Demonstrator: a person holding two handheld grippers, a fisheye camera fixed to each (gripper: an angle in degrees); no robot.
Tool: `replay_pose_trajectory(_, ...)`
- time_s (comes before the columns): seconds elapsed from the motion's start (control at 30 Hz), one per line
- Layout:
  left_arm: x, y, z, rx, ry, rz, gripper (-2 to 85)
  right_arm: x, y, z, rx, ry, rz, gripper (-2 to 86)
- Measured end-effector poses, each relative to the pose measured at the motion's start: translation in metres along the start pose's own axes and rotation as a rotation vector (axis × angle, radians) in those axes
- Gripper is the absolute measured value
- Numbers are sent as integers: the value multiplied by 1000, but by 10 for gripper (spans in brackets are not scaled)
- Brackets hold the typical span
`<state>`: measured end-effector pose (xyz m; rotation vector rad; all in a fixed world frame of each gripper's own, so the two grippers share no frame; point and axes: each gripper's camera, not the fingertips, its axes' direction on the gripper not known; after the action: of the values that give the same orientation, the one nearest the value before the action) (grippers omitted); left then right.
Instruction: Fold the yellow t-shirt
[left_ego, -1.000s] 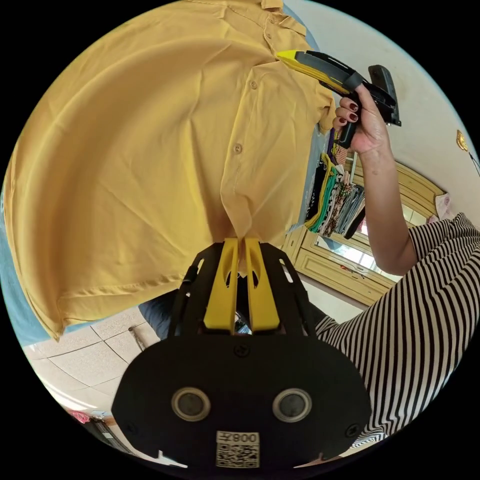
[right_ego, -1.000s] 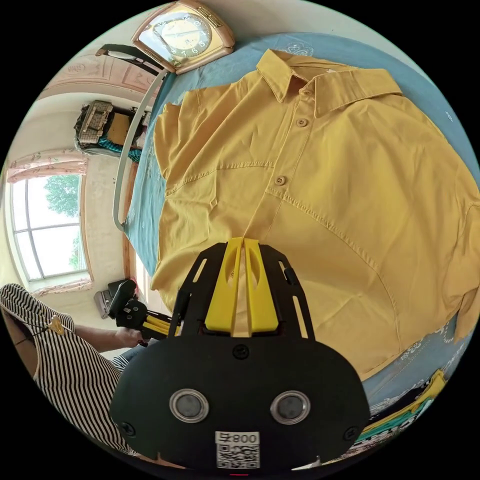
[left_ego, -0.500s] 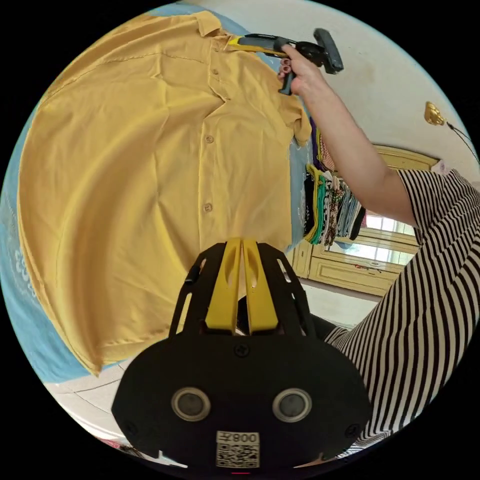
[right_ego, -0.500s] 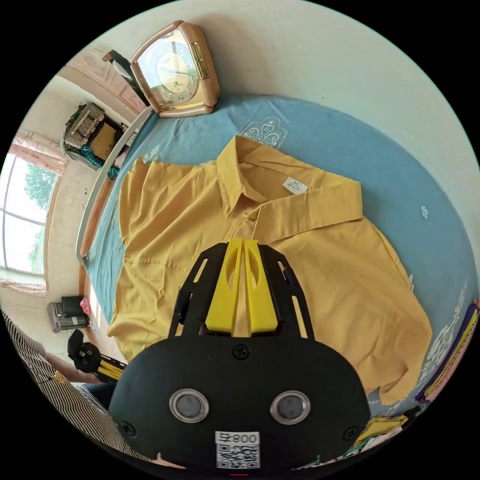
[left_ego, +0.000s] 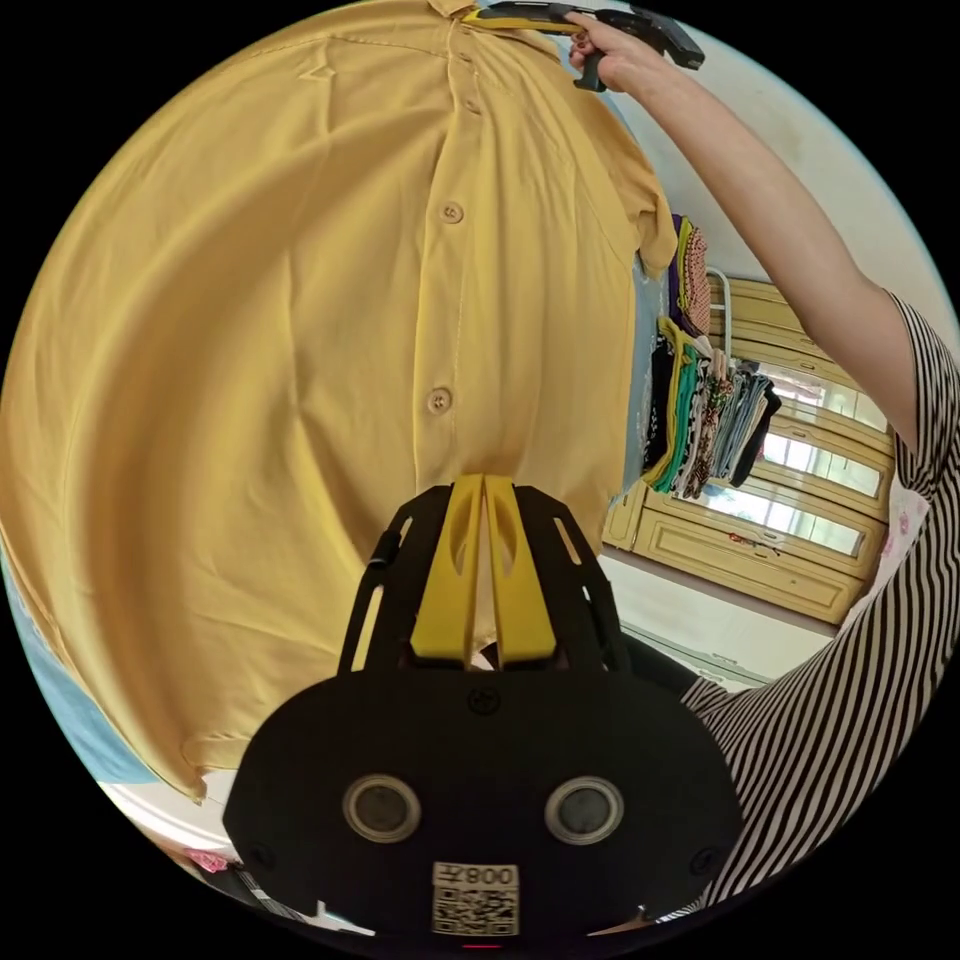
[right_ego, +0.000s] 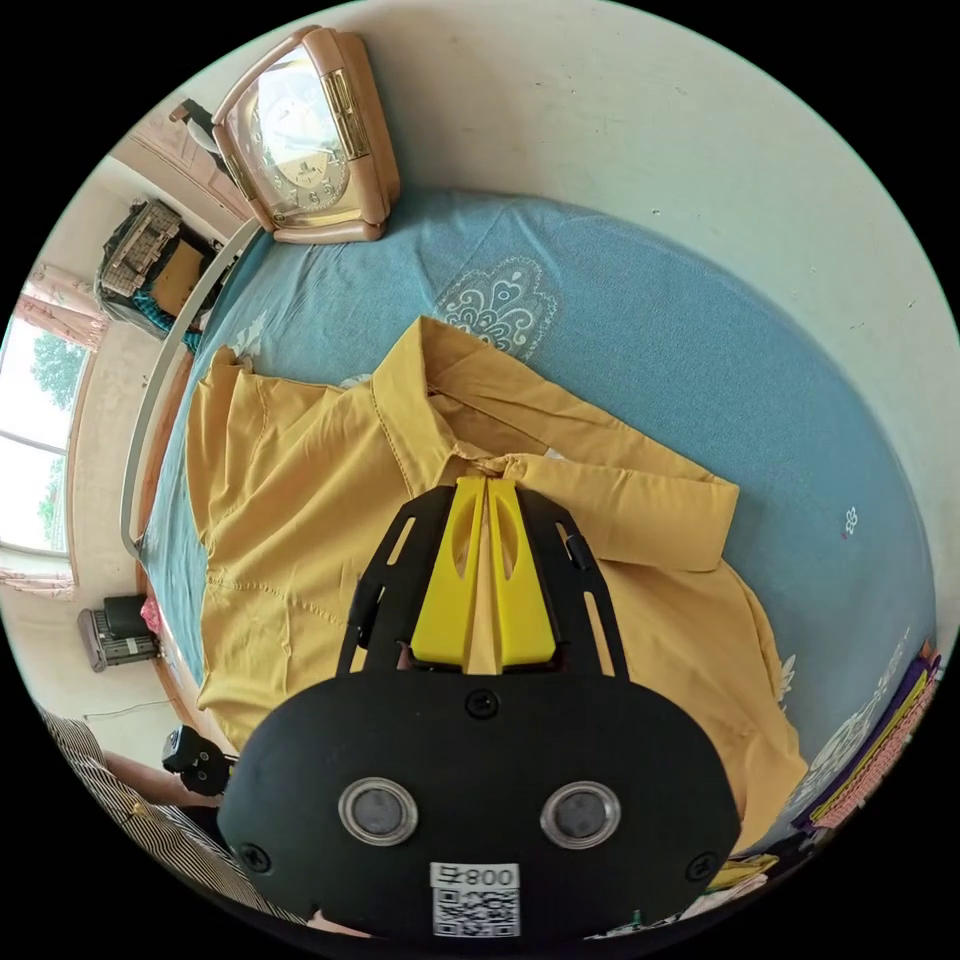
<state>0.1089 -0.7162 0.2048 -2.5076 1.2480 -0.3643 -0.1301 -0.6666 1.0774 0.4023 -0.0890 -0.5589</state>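
Left claw (left_ego: 484, 482) pinching hem, right claw (right_ego: 486, 485) collar

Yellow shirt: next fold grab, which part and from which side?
A judgement: the yellow shirt lies face up on the blue bed sheet, buttoned placket centred, right gripper shut at the collar, left gripper shut near the hem. Take a sleeve edge next, coming in low from the outer side: it lies flat and free at the shirt's margin.
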Motion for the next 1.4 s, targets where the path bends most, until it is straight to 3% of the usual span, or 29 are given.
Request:
replay_pose_trajectory(0.3, 7, 34, -43, 113, 12, -24, 17, 1, 39, -14, 14, 17, -23, 2)
replay_pose_trajectory(0.43, -19, 47, -86, 219, -115, -107, 26, 5, 73, -20, 34, -21, 19, 2)
replay_pose_trajectory(0.57, -40, 26, -122, 315, -262, -92, 23, -21, 142, -25, 35, -281, -16, 2)
replay_pose_trajectory(0.67, -45, 1, -131, 328, -355, -43, 14, -82, 198, 5, -201, -424, -159, 1)
replay_pose_trajectory(0.77, -46, -16, -130, 296, -382, 21, 6, -141, 254, 41, -436, -395, -333, 1)
replay_pose_trajectory(0.93, -38, -20, -132, 284, -471, 36, 3, -161, 296, 62, -556, -363, -455, 1)
replay_pose_trajectory(1.2, -23, -4, -134, 307, -464, 8, 3, -139, 311, 47, -542, -383, -405, 2)
replay_pose_trajectory(1.4, -17, 53, -113, 207, -258, -116, 3, -148, 320, 22, -467, -506, -392, 2)
